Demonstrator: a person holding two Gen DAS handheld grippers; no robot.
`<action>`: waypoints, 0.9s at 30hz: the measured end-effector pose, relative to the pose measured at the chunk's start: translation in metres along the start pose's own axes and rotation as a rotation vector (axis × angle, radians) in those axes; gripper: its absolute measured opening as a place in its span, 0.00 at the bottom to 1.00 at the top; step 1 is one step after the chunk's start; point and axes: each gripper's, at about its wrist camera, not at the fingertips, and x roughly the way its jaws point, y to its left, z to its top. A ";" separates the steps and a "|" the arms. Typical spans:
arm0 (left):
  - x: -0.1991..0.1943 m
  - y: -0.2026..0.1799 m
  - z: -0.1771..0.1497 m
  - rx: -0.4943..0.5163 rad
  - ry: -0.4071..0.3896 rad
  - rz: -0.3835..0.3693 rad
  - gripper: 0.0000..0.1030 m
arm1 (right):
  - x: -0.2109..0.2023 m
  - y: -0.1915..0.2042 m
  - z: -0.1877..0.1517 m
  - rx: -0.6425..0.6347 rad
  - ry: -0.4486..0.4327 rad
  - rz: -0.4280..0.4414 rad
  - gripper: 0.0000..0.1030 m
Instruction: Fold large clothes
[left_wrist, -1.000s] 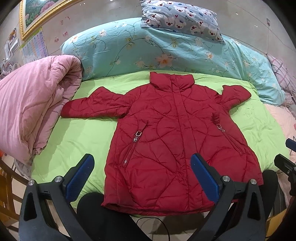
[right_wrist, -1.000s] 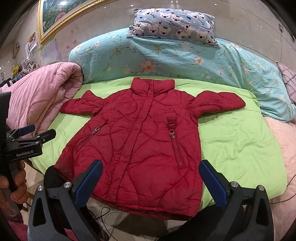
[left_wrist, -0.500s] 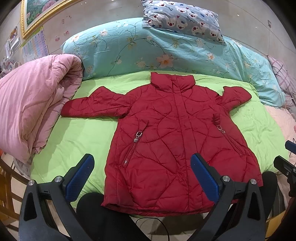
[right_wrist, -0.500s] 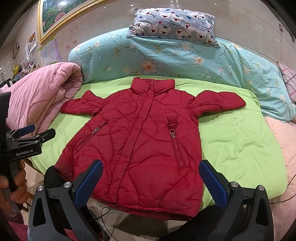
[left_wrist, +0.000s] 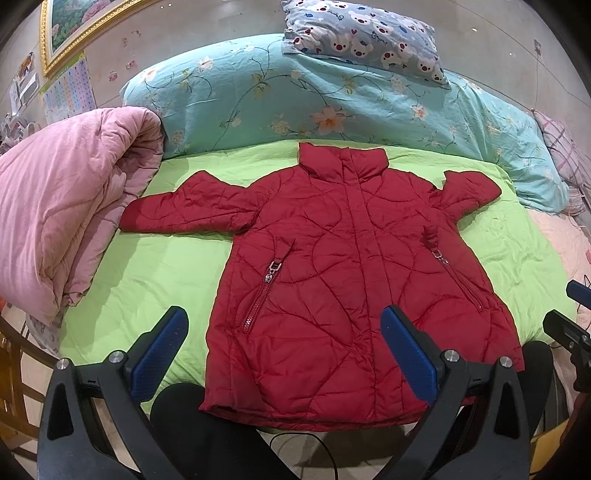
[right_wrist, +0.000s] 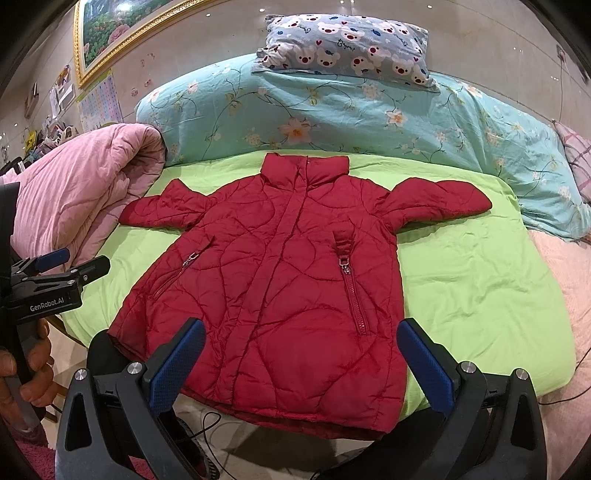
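Observation:
A red quilted jacket (left_wrist: 343, 269) lies flat, front up, on a green sheet (left_wrist: 155, 273), collar away from me, both sleeves spread out; it also shows in the right wrist view (right_wrist: 280, 280). Its hem hangs slightly over the bed's near edge. My left gripper (left_wrist: 284, 354) is open and empty, held above the hem. My right gripper (right_wrist: 303, 362) is open and empty, also above the hem. The left gripper also shows at the left edge of the right wrist view (right_wrist: 51, 280), held by a hand.
A rolled pink quilt (left_wrist: 55, 221) lies left of the jacket. A turquoise floral duvet (left_wrist: 332, 99) runs along the back with a bear-print pillow (left_wrist: 365, 40) on top. Pink bedding (right_wrist: 565, 280) lies to the right. A dark cable (right_wrist: 207, 424) lies on the floor below the bed edge.

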 end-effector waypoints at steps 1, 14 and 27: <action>0.000 0.000 -0.001 -0.001 -0.001 0.004 1.00 | 0.001 -0.001 0.000 0.000 0.001 0.001 1.00; 0.010 -0.001 0.000 -0.034 0.017 -0.029 1.00 | 0.012 -0.005 0.001 0.006 0.014 0.013 1.00; 0.029 0.001 0.009 -0.055 0.014 -0.069 1.00 | 0.031 -0.021 0.010 0.046 0.021 0.034 1.00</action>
